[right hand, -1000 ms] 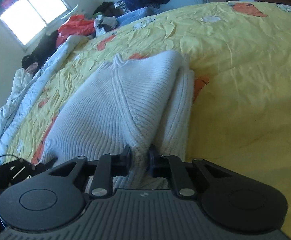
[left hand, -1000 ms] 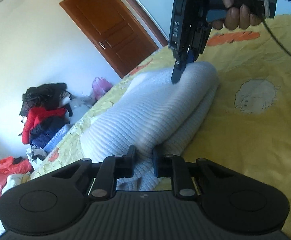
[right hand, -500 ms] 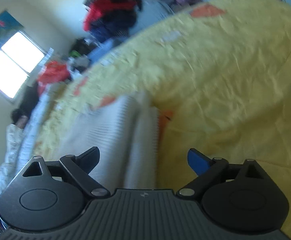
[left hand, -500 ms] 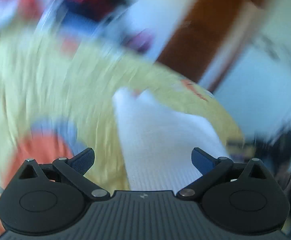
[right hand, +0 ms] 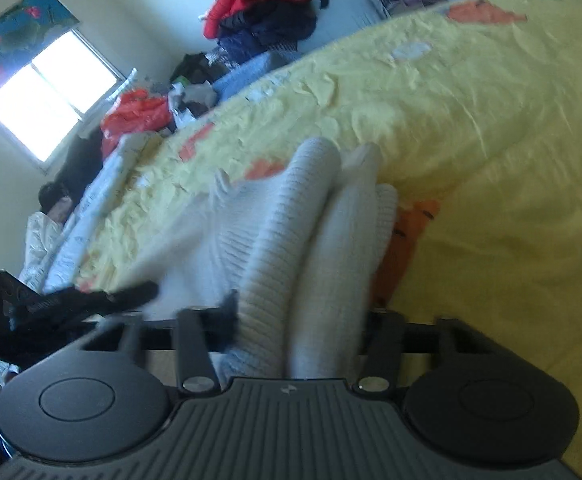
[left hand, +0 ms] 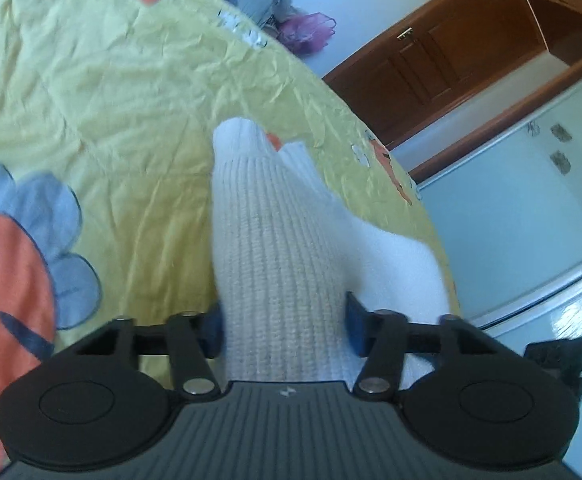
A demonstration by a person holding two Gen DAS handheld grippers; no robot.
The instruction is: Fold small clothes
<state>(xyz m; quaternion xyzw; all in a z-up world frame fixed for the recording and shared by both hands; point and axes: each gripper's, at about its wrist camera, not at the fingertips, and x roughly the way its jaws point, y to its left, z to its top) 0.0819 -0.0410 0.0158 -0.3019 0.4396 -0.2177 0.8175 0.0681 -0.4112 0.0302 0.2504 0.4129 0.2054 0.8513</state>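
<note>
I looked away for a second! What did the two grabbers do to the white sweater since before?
Both let go, opened wide, then closed around thicker bundles of the folded white sweater. The left hand-held gripper swung round and rolled to a new end; the right hand-held gripper shifted little. The sweater stayed folded on the yellow bedspread.

Open yellow bedspread (right hand: 491, 160) flanks the folded sweater (right hand: 311, 240) (clothes pile (right hand: 263, 12) well beyond).

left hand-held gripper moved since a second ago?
Yes. Left hand-held gripper swung round: the brown wooden door went from upper left to upper right. Its jaws have just been closing around the white ribbed-knit garment.
</note>
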